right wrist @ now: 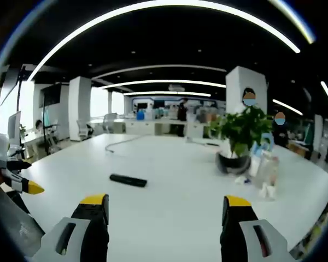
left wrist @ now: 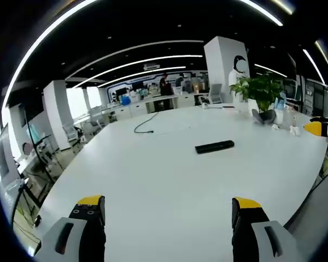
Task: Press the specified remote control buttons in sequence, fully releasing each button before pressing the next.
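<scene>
In the left gripper view the left gripper (left wrist: 168,210) stood with its two yellow-tipped jaws spread wide apart and nothing between them, hovering over the bare white table (left wrist: 153,180). The black remote control (left wrist: 214,146) lay flat on that table well ahead of the jaws and a little toward the right one, touched by nothing. Farther off beyond it a thin dark cable (left wrist: 144,125) trailed across the tabletop, and a potted plant (left wrist: 261,95) stood at the far right with small bottles (left wrist: 285,117) near it. The yellow tip of the right gripper (left wrist: 320,129) poked in from the right edge, well clear of the remote. In the right gripper view the right gripper (right wrist: 168,208) was likewise fully open and held nothing. The remote control (right wrist: 128,180) lay ahead of its left jaw, apart from both jaws. The potted plant (right wrist: 238,139) and the bottles (right wrist: 264,173) stood ahead and to the right, and the left gripper (right wrist: 27,187) showed its yellow tip at the left edge
</scene>
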Available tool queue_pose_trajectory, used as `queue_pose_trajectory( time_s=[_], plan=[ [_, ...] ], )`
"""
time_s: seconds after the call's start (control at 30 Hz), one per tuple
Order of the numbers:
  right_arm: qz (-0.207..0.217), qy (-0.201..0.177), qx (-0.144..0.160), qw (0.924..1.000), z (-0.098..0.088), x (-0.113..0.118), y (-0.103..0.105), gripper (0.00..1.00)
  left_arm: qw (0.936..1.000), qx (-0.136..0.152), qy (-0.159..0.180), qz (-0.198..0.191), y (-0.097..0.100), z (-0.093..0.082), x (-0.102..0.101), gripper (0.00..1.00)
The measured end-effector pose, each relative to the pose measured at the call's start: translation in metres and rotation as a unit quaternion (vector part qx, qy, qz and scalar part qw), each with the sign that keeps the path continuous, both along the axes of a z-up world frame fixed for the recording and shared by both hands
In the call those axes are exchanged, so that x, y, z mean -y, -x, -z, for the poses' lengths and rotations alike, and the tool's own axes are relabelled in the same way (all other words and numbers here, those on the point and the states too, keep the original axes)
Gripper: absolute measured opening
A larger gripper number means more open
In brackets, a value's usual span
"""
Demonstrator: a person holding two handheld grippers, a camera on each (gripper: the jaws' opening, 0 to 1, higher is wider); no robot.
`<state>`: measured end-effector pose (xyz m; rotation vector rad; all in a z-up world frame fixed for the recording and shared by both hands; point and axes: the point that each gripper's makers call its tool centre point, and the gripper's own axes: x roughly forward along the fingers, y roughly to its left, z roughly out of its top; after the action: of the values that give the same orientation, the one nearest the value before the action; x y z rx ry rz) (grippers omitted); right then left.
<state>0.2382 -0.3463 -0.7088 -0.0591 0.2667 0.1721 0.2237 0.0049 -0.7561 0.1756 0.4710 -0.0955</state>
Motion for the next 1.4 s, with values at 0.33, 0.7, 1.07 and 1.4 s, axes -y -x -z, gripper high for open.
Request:
queue_pose_trajectory(
  time_s=[0.33,0.7,1.07,1.4],
  plan=[
    [-0.015,0.008,-0.001,0.9998,0.0010,-0.0055,0.0007,0.82,1.0000,0.005,-0.001,0.006,-0.0002,-0.0019,0.0037,1.00],
    [-0.013,0.017,0.003,0.9998,0.0009,-0.0046,0.0007,0.83,0.9999,0.011,0.008,0.008,0.0004,-0.0043,0.0056,0.99],
    [-0.008,0.021,-0.007,0.9997,0.0045,-0.0027,-0.0013,0.83,0.9999,0.008,0.008,0.004,-0.0009,-0.0027,0.0038,0.99],
    [-0.004,0.019,-0.011,0.9998,0.0059,-0.0009,-0.0020,0.82,0.9999,0.002,0.010,0.005,-0.0013,-0.0008,0.0049,1.00]
  ],
)
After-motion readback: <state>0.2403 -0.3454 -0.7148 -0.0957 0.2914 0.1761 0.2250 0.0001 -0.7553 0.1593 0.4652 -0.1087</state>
